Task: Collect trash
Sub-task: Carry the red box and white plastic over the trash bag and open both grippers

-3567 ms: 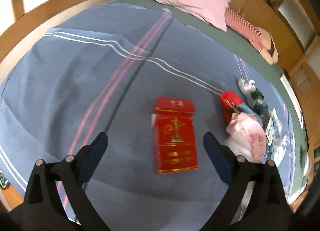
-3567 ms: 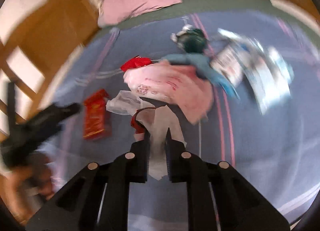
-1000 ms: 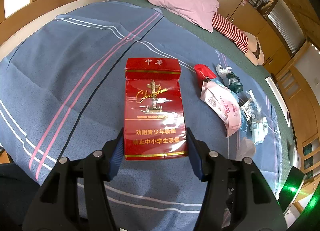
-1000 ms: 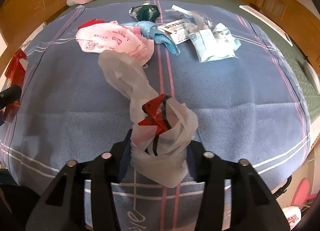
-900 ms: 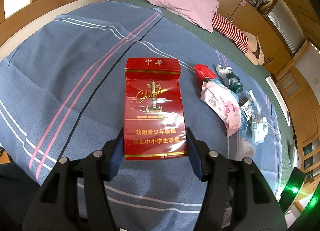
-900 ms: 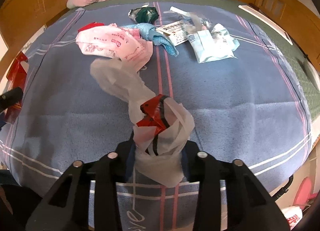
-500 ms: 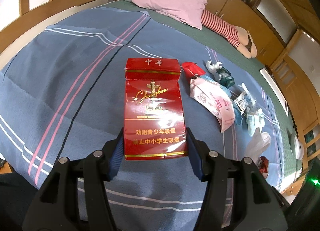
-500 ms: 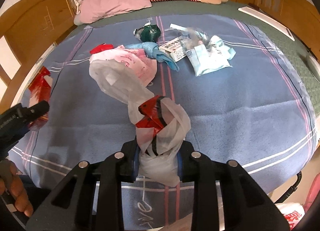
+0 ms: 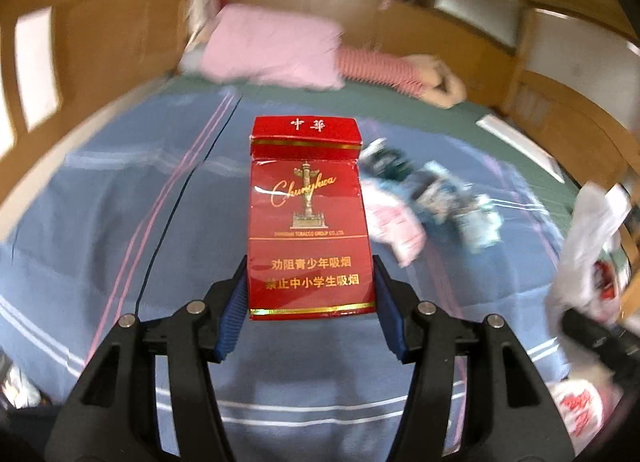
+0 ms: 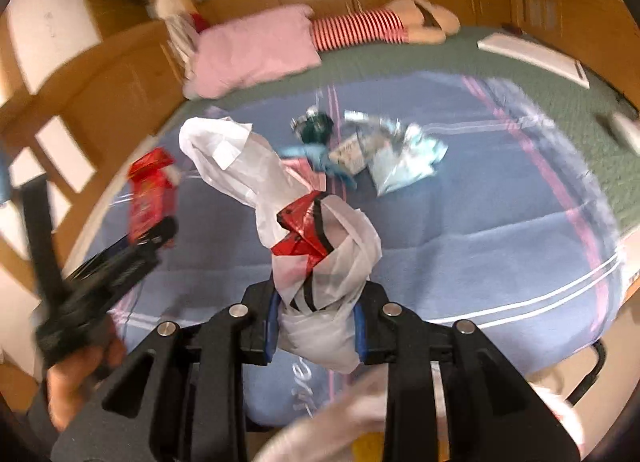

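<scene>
Over the blue bedspread [image 10: 460, 229], our left gripper [image 9: 310, 302] clamps the red cigarette pack [image 9: 308, 213], held clear of the bed. Our right gripper [image 10: 316, 326], whose jaws have just been closing, pinches the white plastic bag [image 10: 320, 286]. We should spread the bag's mouth, seemingly bunched, before dropping the pack in.
</scene>
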The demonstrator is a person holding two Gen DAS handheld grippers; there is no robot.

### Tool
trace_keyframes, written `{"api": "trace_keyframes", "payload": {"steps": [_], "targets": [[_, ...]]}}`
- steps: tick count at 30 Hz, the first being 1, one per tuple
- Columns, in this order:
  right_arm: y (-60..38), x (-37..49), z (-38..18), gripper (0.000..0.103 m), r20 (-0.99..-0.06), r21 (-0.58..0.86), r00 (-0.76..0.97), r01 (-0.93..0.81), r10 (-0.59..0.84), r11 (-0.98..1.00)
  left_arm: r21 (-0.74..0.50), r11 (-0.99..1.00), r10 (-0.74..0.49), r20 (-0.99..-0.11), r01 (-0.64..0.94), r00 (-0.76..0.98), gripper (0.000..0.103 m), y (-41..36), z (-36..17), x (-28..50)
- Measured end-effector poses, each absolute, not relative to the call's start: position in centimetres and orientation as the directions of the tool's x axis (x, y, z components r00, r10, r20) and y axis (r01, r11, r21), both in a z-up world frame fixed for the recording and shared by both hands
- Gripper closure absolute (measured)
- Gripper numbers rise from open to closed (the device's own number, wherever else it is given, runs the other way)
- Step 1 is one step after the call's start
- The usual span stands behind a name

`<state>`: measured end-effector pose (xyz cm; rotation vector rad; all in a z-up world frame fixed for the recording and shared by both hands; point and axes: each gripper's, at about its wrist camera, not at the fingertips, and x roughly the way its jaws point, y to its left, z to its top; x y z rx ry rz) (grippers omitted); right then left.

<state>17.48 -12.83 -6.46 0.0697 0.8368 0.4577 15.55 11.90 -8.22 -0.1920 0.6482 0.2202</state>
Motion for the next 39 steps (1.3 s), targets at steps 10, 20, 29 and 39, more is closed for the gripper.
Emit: {"api": "trace_keyframes", "payload": {"steps": [10,20,29,39], "targets": [[-19.4,9.4,-8.3,0.074,-0.812,0.14,0.46,-0.445,0.359,0.885,-0.055,0.995,0.037,-0.568,-0.083,0.822,0.046,5.2,-4.1,11.6],[-22.7,9.4,-14.7,0.039,-0.904,0.269,0.261,-0.269,0.338,0.925,-0.039,0.999,-0.043,-0.587,0.024,0.809,0.045,1.0,-3.9,9.4],[-31.4,10.2,-7.2,0.031,-0.681,0.464,0.638,-0.006,0.361,0.886,-0.082,0.857,-0.377,-0.773,0.508,0.511,0.045,-5.5,-9.3,8.1],[-32.8,10.5,-8.2,0.031,-0.716,0.457,0.62,0.071,0.32,0.887,-0.079,0.735,-0.452,-0.798,0.674,0.4,0.011,-7.7,-10.7,6.0]]}}
